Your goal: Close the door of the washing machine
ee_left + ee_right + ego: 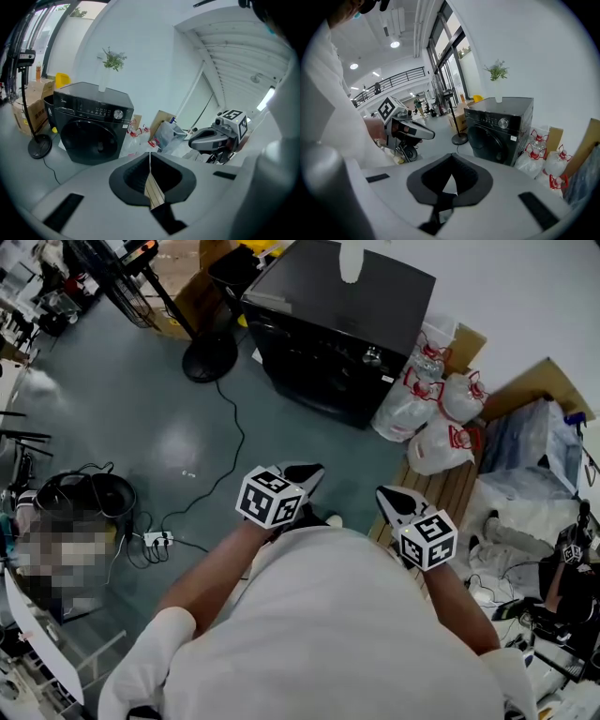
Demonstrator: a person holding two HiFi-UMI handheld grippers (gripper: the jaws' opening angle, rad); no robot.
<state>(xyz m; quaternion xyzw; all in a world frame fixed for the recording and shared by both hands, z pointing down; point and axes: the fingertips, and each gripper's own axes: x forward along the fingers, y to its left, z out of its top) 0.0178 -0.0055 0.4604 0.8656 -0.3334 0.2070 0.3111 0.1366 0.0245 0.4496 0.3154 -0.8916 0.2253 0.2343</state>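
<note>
The black front-loading washing machine (pixel 328 334) stands against the far wall; its round door (pixel 89 140) sits flush with the front, also seen in the right gripper view (pixel 485 140). Both grippers hang close to the person's body, well short of the machine. My left gripper (pixel 312 471) is shut with nothing between its jaws, which meet at the tips (pixel 150 158). My right gripper (pixel 385 493) is also shut and empty (pixel 451 159). Each gripper shows in the other's view, the right gripper (pixel 211 139) and the left gripper (pixel 410 131).
White plastic bags with red handles (pixel 427 413) lie right of the machine, beside a wooden pallet (pixel 452 488) and cardboard. A fan stand's round base (pixel 208 360) sits left of it, with a cable running to a power strip (pixel 157 538). A vase with a plant (pixel 105 77) tops the machine.
</note>
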